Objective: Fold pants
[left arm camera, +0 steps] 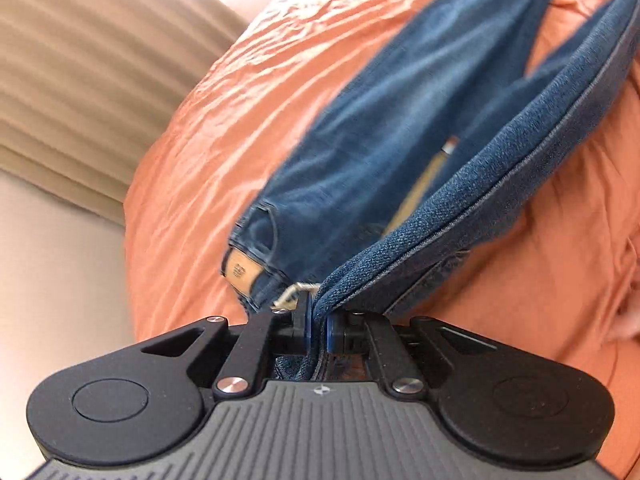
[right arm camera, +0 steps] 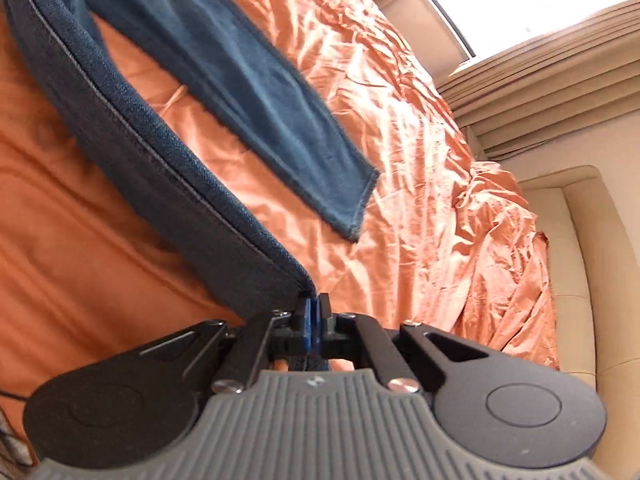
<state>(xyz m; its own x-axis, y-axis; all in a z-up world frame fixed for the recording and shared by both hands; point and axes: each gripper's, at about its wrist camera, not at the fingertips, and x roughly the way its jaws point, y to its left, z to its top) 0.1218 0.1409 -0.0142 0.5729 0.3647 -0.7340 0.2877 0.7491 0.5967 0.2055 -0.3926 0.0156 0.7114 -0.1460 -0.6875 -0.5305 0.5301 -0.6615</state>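
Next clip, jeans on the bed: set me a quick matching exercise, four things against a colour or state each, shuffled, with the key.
Things:
1. jeans
2. bedsheet
3. left gripper
4. curtain

Colour or state:
A. beige, pleated
B. orange, wrinkled
C. shut on denim beside the waistband patch
D. blue, lifted along one edge

Pairs: 1-D, 2-B, 3-C, 4-A. The right gripper is likewise shut on the jeans, near a leg end.

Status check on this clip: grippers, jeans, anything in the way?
Left gripper shut on jeans near the waist. Right gripper shut on one leg. Other leg lies on the orange sheet. Nothing in the way.
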